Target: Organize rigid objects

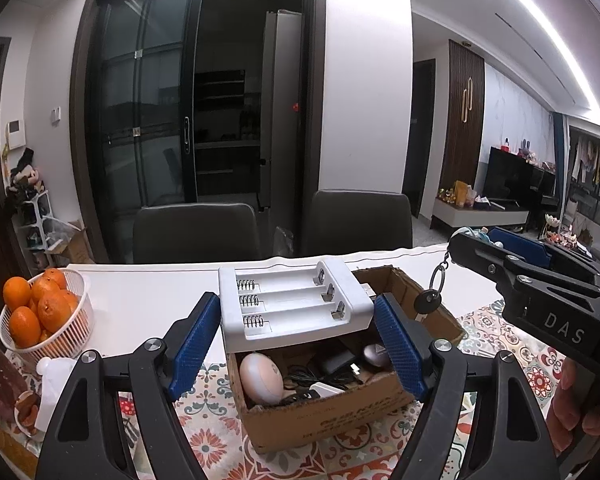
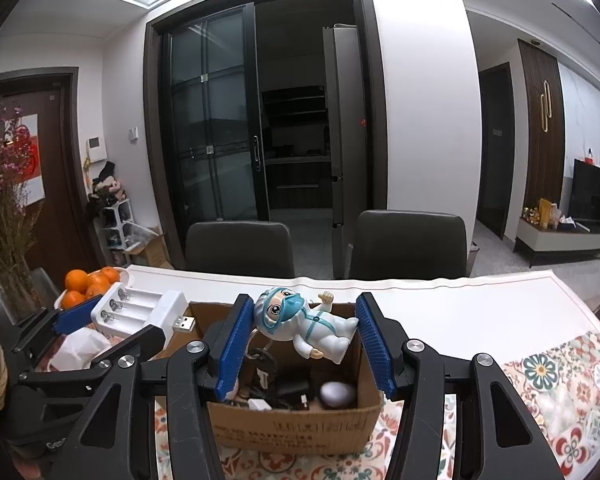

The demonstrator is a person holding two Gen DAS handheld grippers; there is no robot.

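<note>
Patterned surface (image 2: 560,380) carries a cardboard box (image 2: 300,428); above it, left gripper (image 1: 296,336) jaws clamp a white battery charger (image 1: 292,308), right gripper (image 2: 300,336) jaws clamp a figurine keychain (image 2: 304,326).

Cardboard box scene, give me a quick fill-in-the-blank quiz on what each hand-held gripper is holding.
1. The left hand-held gripper holds a white battery ____.
2. The right hand-held gripper holds a figurine keychain above the cardboard ____.
3. The white basket holds ____.

Missing words: charger; box; oranges
</note>
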